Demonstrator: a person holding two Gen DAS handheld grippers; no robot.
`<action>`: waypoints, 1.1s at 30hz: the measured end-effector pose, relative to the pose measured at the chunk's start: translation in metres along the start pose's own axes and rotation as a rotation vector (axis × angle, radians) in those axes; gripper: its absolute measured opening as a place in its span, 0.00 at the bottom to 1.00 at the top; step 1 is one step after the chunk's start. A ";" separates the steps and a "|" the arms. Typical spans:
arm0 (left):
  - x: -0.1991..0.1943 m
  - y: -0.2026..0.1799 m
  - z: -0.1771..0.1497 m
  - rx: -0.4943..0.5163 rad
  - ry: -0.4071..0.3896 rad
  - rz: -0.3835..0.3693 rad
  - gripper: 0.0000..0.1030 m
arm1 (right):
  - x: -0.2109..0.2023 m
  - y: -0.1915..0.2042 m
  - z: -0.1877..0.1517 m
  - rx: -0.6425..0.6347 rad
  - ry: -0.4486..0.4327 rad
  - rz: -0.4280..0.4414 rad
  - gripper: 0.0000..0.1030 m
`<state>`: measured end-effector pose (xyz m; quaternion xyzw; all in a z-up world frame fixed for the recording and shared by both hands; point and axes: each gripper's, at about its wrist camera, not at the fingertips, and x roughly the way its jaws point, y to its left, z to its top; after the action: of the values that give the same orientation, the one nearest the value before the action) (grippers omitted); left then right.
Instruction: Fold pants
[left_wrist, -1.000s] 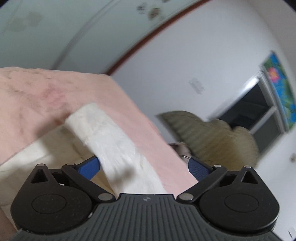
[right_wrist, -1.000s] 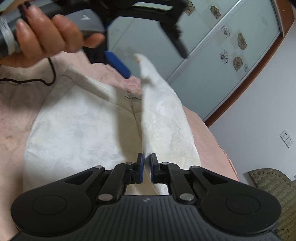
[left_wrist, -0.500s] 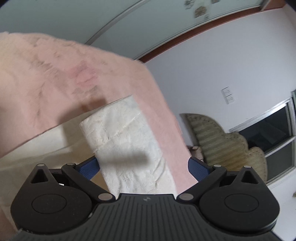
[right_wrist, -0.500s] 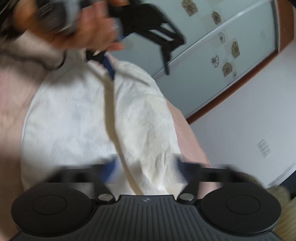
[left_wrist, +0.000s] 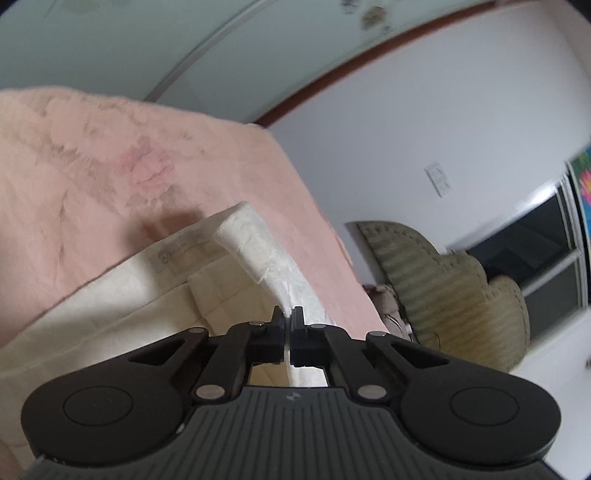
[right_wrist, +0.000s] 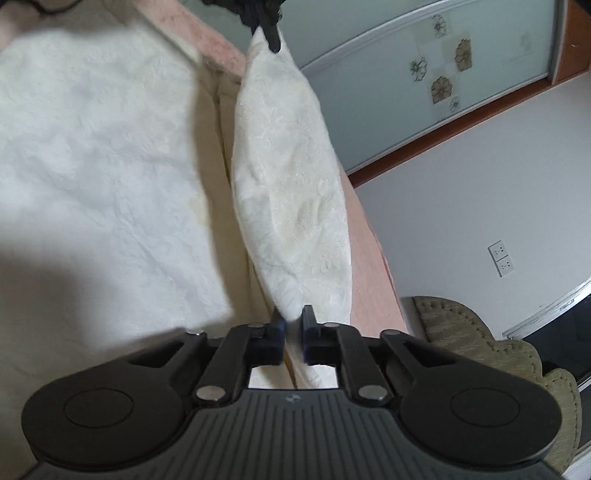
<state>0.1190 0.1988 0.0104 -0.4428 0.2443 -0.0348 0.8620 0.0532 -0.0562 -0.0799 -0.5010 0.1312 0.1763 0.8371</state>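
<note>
Right wrist: both hand-held grippers pinch pants (right_wrist: 288, 192) edge.

This is a home, most likely a bedroom. A bed (left_wrist: 110, 155) with a pink flowered cover fills much of both views. Behind it run sliding wardrobe doors (right_wrist: 424, 55) of frosted glass with flower decals, framed in reddish wood. An olive quilted armchair (left_wrist: 443, 295) stands by the white wall, where a double socket (right_wrist: 502, 258) is fitted. Beyond the chair is a dark window (left_wrist: 524, 243) with a pale frame, and at its edge hangs what seems to be a bright flower picture (left_wrist: 585, 181), partly cut off.
</note>
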 end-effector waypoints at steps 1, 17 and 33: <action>-0.006 -0.002 -0.001 0.029 0.008 -0.010 0.00 | -0.010 -0.003 0.000 0.020 -0.004 0.013 0.05; -0.067 0.044 -0.039 0.197 0.196 0.227 0.02 | -0.125 0.038 0.000 0.035 -0.025 0.298 0.05; -0.100 0.011 -0.049 0.394 0.084 0.429 0.27 | -0.127 0.041 -0.004 0.176 0.031 0.269 0.08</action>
<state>0.0075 0.1963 0.0167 -0.2034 0.3564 0.0831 0.9082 -0.0789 -0.0624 -0.0640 -0.4065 0.2248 0.2668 0.8444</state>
